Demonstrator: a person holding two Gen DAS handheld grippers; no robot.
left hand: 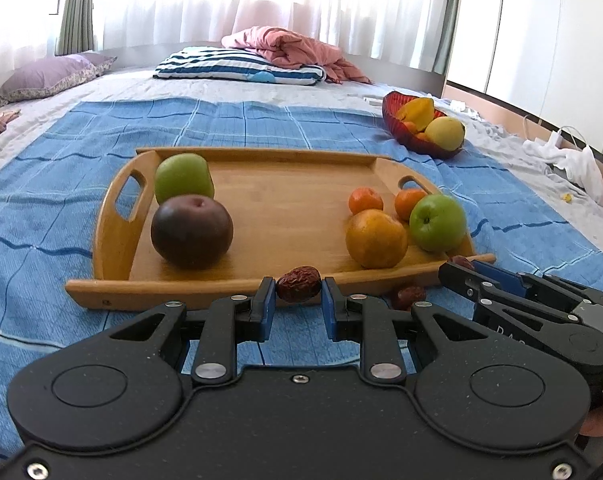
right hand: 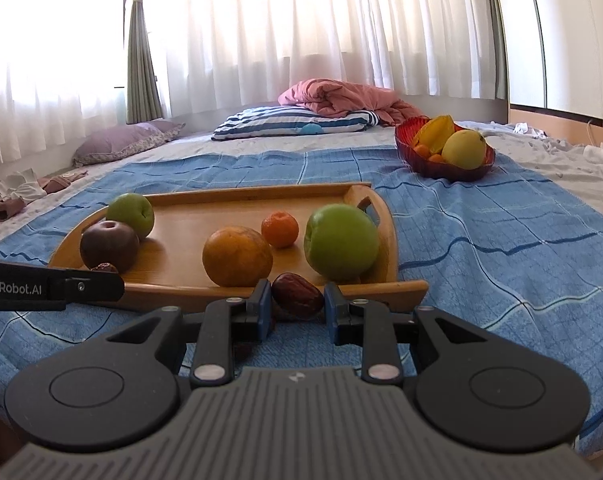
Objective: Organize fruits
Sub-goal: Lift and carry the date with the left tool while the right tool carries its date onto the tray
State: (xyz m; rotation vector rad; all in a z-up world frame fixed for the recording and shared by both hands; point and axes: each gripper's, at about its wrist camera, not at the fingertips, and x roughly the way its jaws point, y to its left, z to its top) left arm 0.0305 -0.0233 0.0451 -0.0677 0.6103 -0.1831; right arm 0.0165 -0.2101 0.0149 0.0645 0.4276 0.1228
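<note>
Bamboo tray (left hand: 117, 236) sits on a blue checked cloth (left hand: 41, 216) over the bed. Left gripper (left hand: 298, 294) is clamped on a red date (left hand: 299, 283), pads touching both ends, the date level with the tray's near rim. Right gripper (right hand: 297, 300) likewise grips a second date (right hand: 297, 295), also just short of the near rim; in the left view its tip (left hand: 459, 270) shows at the tray's near right corner. A third date (left hand: 409, 297) lies loose on the cloth between the two grippers. On the tray, left end: a green apple (left hand: 183, 178) at the back, a dark plum-coloured fruit (left hand: 191, 232) in front, touching it. Right end: an orange (left hand: 375, 238), a second green apple (left hand: 437, 222) just beside it, and two small mandarins (left hand: 365, 200) (left hand: 408, 202) behind. Tray middle is bare wood. A red bowl (left hand: 393, 106) stands well apart, far right on the cloth, holding a starfruit (left hand: 417, 112), a yellow pear-like fruit (left hand: 445, 133) and small orange fruits. Striped pillow (left hand: 237, 65) and pink quilt (left hand: 293, 50) lie at the bed's far end.
</note>
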